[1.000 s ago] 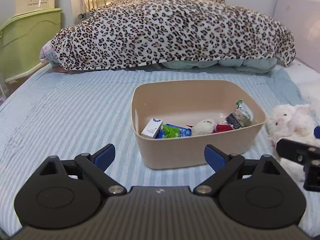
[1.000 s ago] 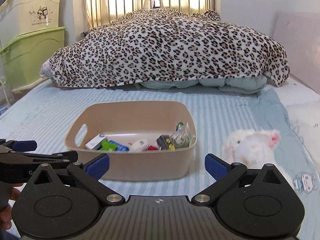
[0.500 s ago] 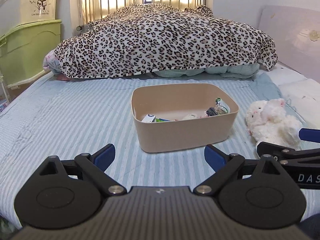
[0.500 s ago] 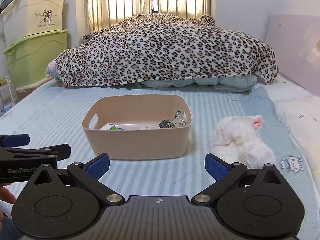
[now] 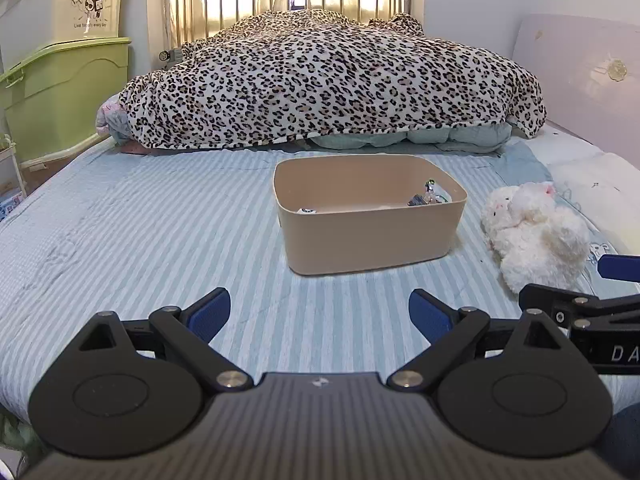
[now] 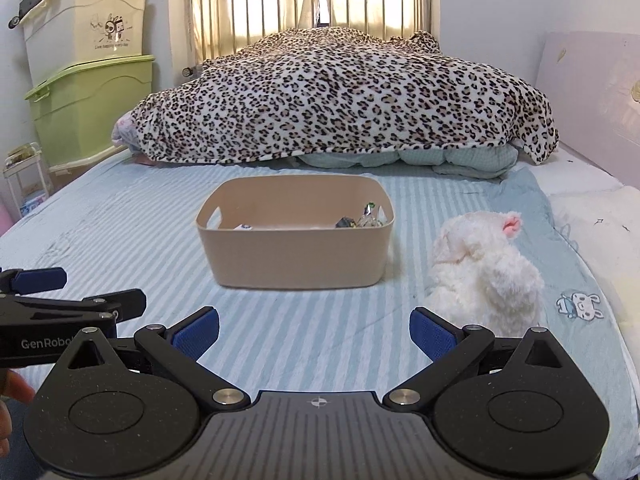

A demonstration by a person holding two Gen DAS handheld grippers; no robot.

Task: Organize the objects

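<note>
Right gripper [image 6: 314,334] is hovering low over the striped bedsheet [image 6: 120,232], jaws spread wide and holding nothing. Left gripper [image 5: 320,314] is sitting beside it in the same condition — spread, empty, well short of the bin.

Beige bin [image 6: 296,236] is resting on the sheet straight ahead of both grippers, with a few small packets [image 6: 364,218] lying at its right end; most of the contents are hidden by the near wall.

White plush toy [image 6: 484,268] is lying loose on the sheet just right of the bin, not touching it as far as can be told. Its long axis is running roughly away from the grippers, pink ear at the far end.

Judgement: the plush is probably the item left to bin. It is sitting forward and to the right of the right gripper — nearer that hand than the left, so the right looks the natural one to reach.
</note>
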